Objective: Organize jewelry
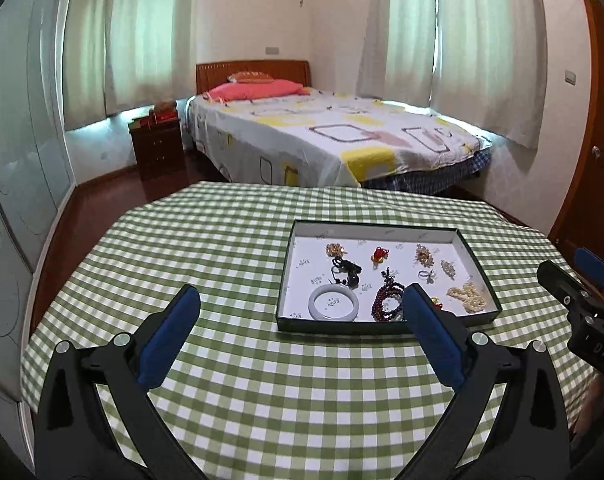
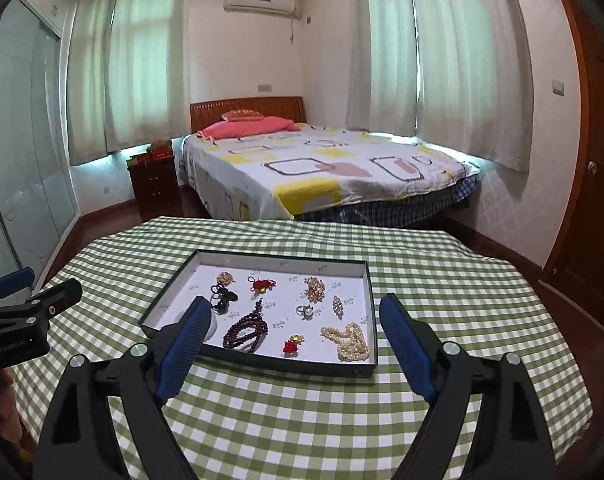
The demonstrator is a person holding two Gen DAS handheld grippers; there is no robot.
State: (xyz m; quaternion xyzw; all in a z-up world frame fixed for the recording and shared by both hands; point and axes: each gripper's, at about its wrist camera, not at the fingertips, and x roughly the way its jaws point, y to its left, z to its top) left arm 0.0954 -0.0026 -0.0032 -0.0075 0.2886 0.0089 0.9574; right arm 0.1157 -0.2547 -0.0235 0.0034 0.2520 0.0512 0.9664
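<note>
I see a green checked tablecloth (image 2: 302, 420) bearing the jewelry tray (image 2: 262, 356), a bed (image 2: 321, 176) beyond; both my left gripper (image 1: 302, 304) and right gripper (image 2: 294, 312) gape wide, empty

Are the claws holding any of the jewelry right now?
No. The left claw and the right claw are both open and empty above the table; the jewelry all lies in the box.

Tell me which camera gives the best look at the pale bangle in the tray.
The left wrist view. There the pale bangle lies whole and unblocked near the tray's front left corner. In the right wrist view, the right gripper's left finger covers nearly all of it, leaving a sliver.
</note>
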